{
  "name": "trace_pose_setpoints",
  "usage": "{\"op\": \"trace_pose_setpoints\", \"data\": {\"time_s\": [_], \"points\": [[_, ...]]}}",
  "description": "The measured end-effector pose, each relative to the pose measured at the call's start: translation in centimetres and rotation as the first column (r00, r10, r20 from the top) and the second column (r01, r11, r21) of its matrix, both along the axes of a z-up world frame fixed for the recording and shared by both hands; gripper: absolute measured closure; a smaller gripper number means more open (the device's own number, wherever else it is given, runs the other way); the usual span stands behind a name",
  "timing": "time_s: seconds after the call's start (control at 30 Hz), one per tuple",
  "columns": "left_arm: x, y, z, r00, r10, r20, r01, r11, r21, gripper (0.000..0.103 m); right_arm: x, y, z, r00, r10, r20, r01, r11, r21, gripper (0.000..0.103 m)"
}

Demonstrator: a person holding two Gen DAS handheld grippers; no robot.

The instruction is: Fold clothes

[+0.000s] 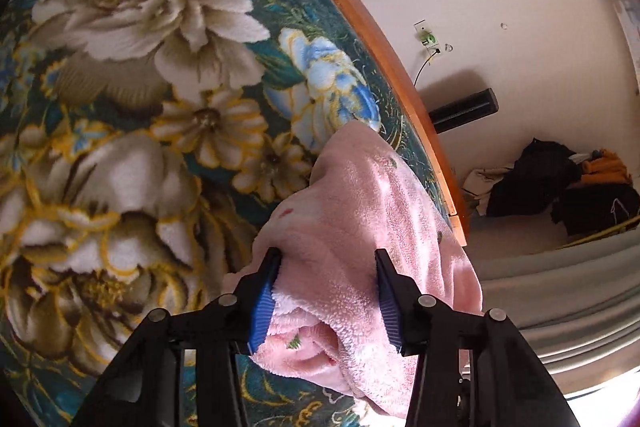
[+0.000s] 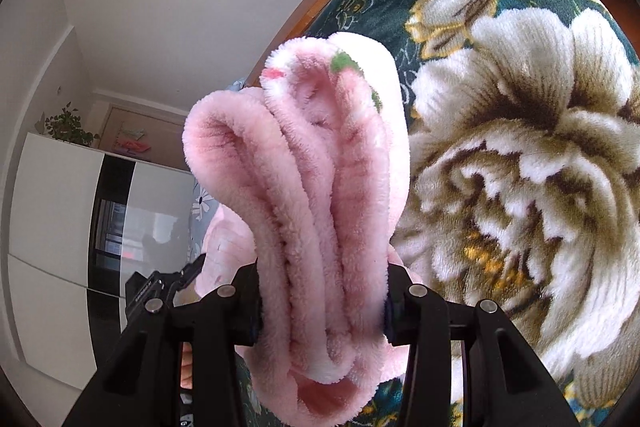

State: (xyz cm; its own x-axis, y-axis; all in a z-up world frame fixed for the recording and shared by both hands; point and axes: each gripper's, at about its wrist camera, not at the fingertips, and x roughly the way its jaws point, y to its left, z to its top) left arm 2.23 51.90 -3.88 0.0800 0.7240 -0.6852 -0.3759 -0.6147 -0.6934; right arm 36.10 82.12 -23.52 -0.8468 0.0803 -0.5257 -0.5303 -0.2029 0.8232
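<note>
Fleece garment (image 1: 360,227), pink with small red and green marks, hangs bunched between our two grippers above the flowered blanket (image 1: 132,99) on the bed. We see the left gripper (image 1: 326,259) with its blue-padded fingers (image 1: 264,303) set apart and a thick wad of the pink fleece filling the space between them, so we log it as clamped on the cloth. The right gripper (image 2: 322,279) pinches several stacked folds of the same garment, which stand up in front of its camera; the fingertips are buried in the pile. A wooden bed edge (image 1: 384,67) borders the blanket. Beyond it, dark clothes (image 1: 560,187) lie heaped against the wall.
</note>
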Motion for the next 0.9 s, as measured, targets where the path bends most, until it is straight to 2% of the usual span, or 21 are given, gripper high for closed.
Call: {"op": "trace_pose_setpoints", "data": {"time_s": [0.1, 0.2, 0.37, 0.43, 0.5, 0.57, 0.63, 0.7, 0.77, 0.8, 0.9], "points": [[0.6, 0.0, 1.2, 0.996, -0.032, -0.086, 0.03, 0.999, -0.032, 0.052, 0.6, 0.7, -1.0, 0.999, -0.018, 0.034, 0.018, 1.0, -0.008, 0.058], [1.6, -0.5, 2.8, 0.981, -0.06, -0.186, 0.05, 0.997, -0.058, 0.052, 1.0, 1.4, -1.2, 0.999, -0.014, 0.043, 0.015, 1.0, -0.014, 0.056], [3.1, -1.2, 5.5, 0.932, -0.11, -0.345, 0.077, 0.991, -0.106, 0.053, 1.3, 1.6, 2.0, 0.986, 0.026, 0.165, -0.051, 0.988, 0.149, 0.053], [4.1, -1.0, 6.8, 0.896, -0.144, -0.42, 0.1, 0.987, -0.124, 0.052, 2.2, 1.6, 3.8, 0.976, -0.015, 0.216, -0.04, 0.967, 0.251, 0.053], [5.3, 0.4, 7.5, 0.859, -0.203, -0.47, 0.155, 0.978, -0.139, 0.051, 2.0, 1.6, 6.1, 0.973, -0.037, 0.226, -0.043, 0.94, 0.338, 0.053], [6.2, 1.7, 6.9, 0.844, -0.248, -0.476, 0.193, 0.968, -0.162, 0.051, -0.6, 1.1, 8.4, 0.98, 0.0, 0.199, -0.082, 0.911, 0.405, 0.053], [7.1, 3.0, 6.2, 0.83, -0.291, -0.477, 0.228, 0.956, -0.187, 0.051, -3.8, -1.0, 10.1, 0.977, 0.085, 0.194, -0.167, 0.873, 0.459, 0.053], [7.6, 3.5, 5.5, 0.819, -0.313, -0.481, 0.241, 0.948, -0.207, 0.051, -6.5, -1.5, 9.5, 0.962, 0.126, 0.242, -0.234, 0.834, 0.499, 0.053], [7.6, 3.8, 4.7, 0.804, -0.331, -0.493, 0.24, 0.941, -0.24, 0.051, -7.8, -1.3, 8.8, 0.946, 0.106, 0.307, -0.261, 0.812, 0.523, 0.053], [7.7, 3.9, 4.3, 0.797, -0.34, -0.499, 0.239, 0.936, -0.257, 0.051, -7.7, -0.7, 8.0, 0.942, 0.091, 0.323, -0.254, 0.823, 0.508, 0.053], [8.1, 3.8, 4.3, 0.796, -0.336, -0.504, 0.23, 0.937, -0.261, 0.051, -6.7, 1.7, 4.5, 0.939, 0.053, 0.341, -0.201, 0.887, 0.415, 0.053]]}}
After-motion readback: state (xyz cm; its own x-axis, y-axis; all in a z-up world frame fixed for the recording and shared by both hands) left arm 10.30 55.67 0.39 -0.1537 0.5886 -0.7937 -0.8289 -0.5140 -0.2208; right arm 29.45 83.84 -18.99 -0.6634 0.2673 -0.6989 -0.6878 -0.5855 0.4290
